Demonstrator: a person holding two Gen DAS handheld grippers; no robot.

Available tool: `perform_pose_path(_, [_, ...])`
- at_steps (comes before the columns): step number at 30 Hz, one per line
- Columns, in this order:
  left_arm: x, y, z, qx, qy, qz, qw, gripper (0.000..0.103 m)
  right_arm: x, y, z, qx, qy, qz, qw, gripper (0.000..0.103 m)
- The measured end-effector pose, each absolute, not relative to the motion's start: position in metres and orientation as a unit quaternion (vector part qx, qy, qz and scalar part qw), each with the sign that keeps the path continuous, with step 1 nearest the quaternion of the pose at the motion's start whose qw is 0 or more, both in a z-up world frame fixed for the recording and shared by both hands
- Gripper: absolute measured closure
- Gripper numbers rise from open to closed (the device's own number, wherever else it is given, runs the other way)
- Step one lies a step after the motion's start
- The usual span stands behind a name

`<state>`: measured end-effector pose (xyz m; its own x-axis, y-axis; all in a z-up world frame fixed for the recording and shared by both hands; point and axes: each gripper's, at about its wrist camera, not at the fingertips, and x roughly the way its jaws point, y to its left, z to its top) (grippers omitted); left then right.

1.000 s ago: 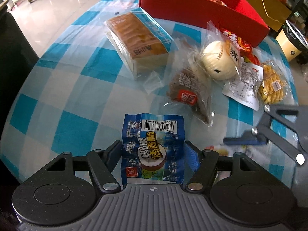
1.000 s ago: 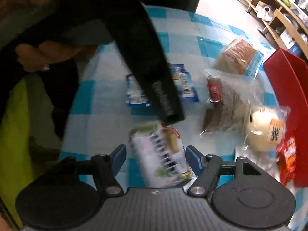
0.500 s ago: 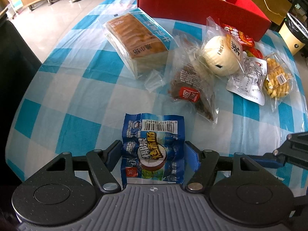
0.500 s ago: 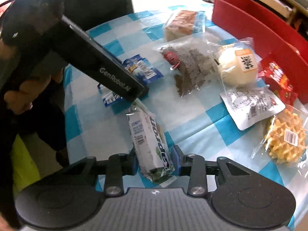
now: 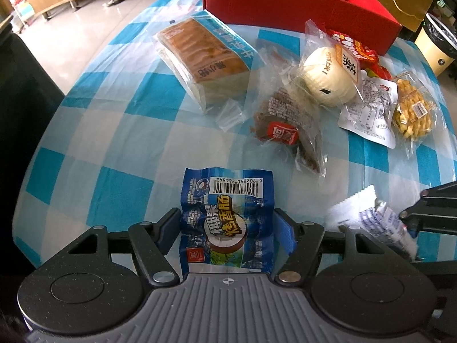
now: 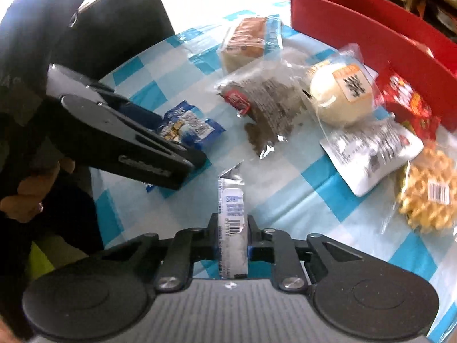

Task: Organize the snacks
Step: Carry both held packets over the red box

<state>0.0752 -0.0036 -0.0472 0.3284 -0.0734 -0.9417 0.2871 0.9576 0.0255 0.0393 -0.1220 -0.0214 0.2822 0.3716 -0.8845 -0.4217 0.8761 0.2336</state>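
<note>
On the left, the left tool (image 5: 227, 228) has its fingers set against the two sides of a blue sausage pack (image 5: 227, 220) lying flat on the checked bench (image 5: 114, 131); whether they press it I cannot tell. Past it lie a wrapped bread loaf (image 5: 205, 57), a dark snack in clear wrap (image 5: 285, 120), a round white bun (image 5: 328, 77), a white pouch (image 5: 368, 114) and a waffle pack (image 5: 411, 111). At the far edge stands a red box (image 5: 285, 3); its inside is mostly hidden. A red packet (image 5: 354, 48) leans against its wall. On the right, the right tool (image 6: 232, 238) is clamped tight on a narrow white packet (image 6: 232, 223), held edge-up. Bare cloth lies open on the near left, between the blue pack and the loaf; the bench's left edge curves off to floor (image 5: 71, 37).
</note>
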Motion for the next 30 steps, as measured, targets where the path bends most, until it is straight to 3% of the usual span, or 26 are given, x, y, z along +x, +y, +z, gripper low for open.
perform_pose_path(13, [0.072, -0.011, -0.020, 0.060, 0.548, -0.132, 0.823, 0.029, 0.042, -0.176, 0.019, 0.108, 0.500, 0.218, 0.831, 0.083])
perform_pose_path(30, [0.062, -0.030, 0.016, 0.021, 0.514, -0.184, 0.837, 0.029, 0.050, -0.205, 0.036, 0.160, 0.469, 0.202, 0.845, 0.083])
